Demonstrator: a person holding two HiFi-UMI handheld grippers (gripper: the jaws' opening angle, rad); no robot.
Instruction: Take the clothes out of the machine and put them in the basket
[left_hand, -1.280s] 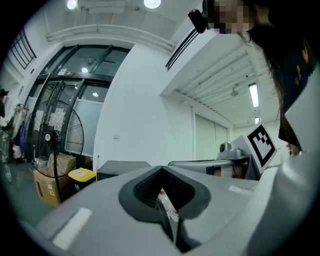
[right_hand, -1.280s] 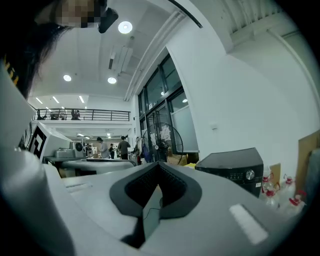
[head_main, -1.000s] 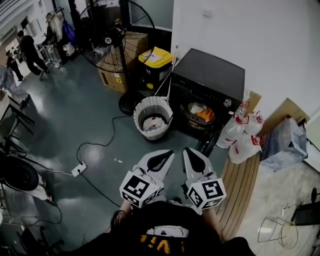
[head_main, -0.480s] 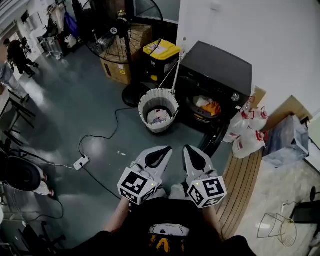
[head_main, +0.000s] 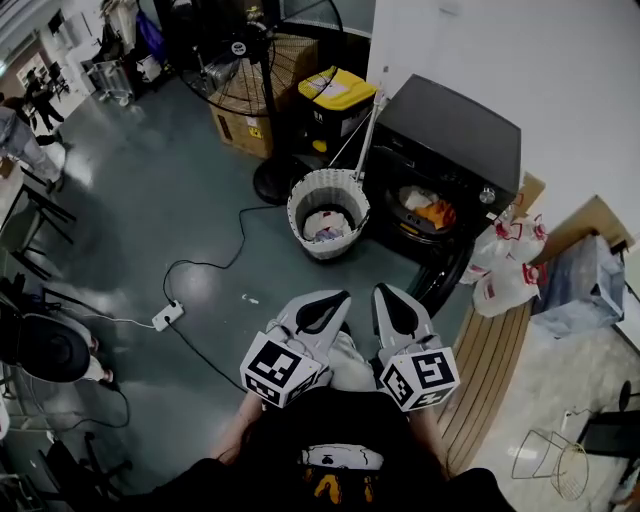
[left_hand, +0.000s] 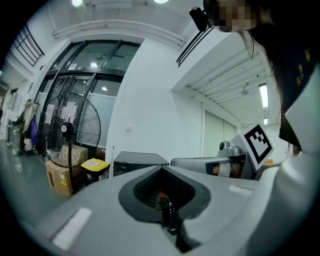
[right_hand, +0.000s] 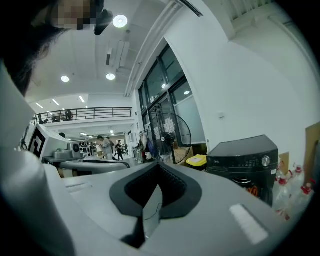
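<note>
The black washing machine (head_main: 450, 130) stands at the upper right of the head view, its front door open. Orange and white clothes (head_main: 425, 208) lie in its drum. To its left a white basket (head_main: 328, 212) stands on the floor with some clothes in it. My left gripper (head_main: 335, 297) and right gripper (head_main: 385, 290) are side by side close to my body, well short of both. Both are shut with nothing in them. The left gripper view shows its own jaws (left_hand: 162, 172) closed, with the machine (left_hand: 137, 161) far ahead. In the right gripper view the machine (right_hand: 245, 155) is at the right.
A standing fan (head_main: 245, 60), a cardboard box (head_main: 240, 120) and a yellow-lidded bin (head_main: 335, 95) stand behind the basket. A power strip with its cable (head_main: 165, 317) lies on the floor at left. White plastic bags (head_main: 505, 265) and wooden planks (head_main: 490, 360) are right of the machine.
Both grippers have moved together a little, still shut and empty. The basket and machine now sit slightly further right in the head view.
</note>
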